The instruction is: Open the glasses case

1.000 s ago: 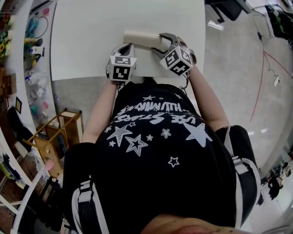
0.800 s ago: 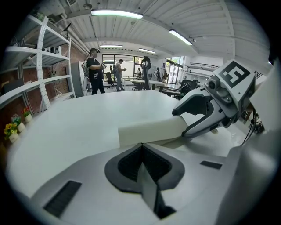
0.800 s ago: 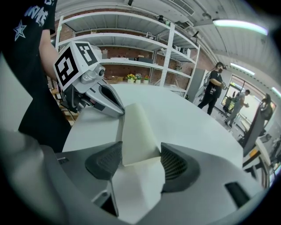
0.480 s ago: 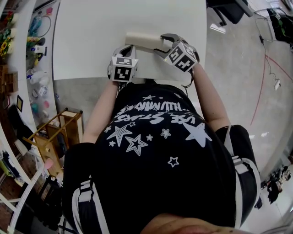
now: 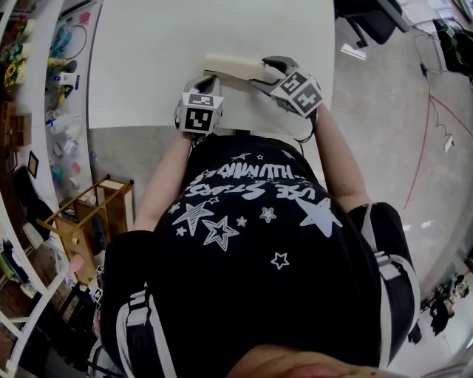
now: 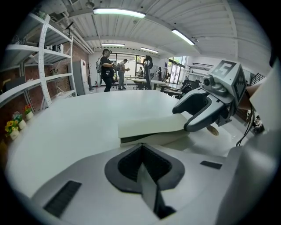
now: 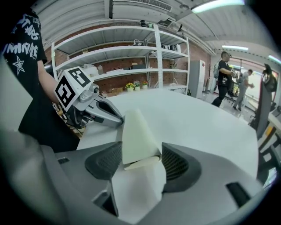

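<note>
A cream glasses case [image 5: 230, 66] lies on the white table [image 5: 185, 37] close to its near edge. My right gripper [image 5: 264, 72] is shut on the case's right end, where it holds the lid flap [image 7: 136, 134] between its pads [image 7: 175, 165]. In the left gripper view the lid [image 6: 151, 126] stands slightly raised, with a dark gap under it. The right gripper [image 6: 188, 119] clamps its far end there. My left gripper [image 5: 210, 79] is shut with nothing in it, and its tip [image 6: 141, 151] sits just short of the case's near side. In the right gripper view the left gripper [image 7: 115, 119] rests beside the case.
Shelves [image 5: 52, 66] with small objects run along the left, and a wooden rack [image 5: 89, 218] stands on the floor below them. An office chair [image 5: 369, 15] is beyond the table's right corner. People [image 6: 107, 70] stand far off in the room.
My right gripper has shifted a little to the right and turned, still holding the lid end. The left gripper has stayed beside the case.
</note>
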`<state>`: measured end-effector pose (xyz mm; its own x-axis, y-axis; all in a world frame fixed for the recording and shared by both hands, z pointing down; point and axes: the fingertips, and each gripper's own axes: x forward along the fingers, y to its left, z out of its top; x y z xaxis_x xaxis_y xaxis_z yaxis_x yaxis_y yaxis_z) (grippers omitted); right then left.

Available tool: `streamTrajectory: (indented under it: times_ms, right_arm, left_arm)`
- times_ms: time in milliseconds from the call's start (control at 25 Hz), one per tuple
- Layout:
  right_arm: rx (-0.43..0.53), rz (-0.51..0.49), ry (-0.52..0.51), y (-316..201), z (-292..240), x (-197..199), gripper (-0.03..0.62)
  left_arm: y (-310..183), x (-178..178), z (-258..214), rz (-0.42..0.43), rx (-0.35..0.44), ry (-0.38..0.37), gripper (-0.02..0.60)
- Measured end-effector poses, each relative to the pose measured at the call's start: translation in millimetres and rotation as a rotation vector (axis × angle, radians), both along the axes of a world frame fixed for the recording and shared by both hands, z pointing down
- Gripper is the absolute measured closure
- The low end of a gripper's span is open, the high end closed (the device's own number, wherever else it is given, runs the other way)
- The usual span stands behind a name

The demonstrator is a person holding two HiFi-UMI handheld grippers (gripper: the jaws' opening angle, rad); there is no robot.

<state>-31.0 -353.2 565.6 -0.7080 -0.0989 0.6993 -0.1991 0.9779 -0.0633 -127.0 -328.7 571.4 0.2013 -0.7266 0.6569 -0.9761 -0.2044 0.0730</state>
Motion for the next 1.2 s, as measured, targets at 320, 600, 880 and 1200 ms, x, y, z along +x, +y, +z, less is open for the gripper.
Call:
streamTrajectory:
  times_ms: [320, 600, 880, 1200]
  right_arm:
    - [0.036, 0.128, -0.11, -29.0, -23.0, 7.5, 0.313]
    - [0.046, 0.23, -0.166, -66.4, -27.7, 14.4, 0.313]
    - [-0.019, 0.316, -0.21, -84.1, -21.6, 29.1, 0.313]
    - [0.002, 0.34, -0.211, -71.9, -25.6, 21.4, 0.313]
  left_arm:
    - [-3.2, 0.6, -0.3, -0.008, -0.007, -0.006, 0.569]
    - [-3.9, 1.6, 0.8, -0.012, -0.006, -0.015, 0.569]
    - [-9.2, 12.6, 0.4, -0.016, -0.008, -0.015, 0.569]
    - [-5.6, 2.0, 1.1, -0.001, -0.004, 0.001, 0.569]
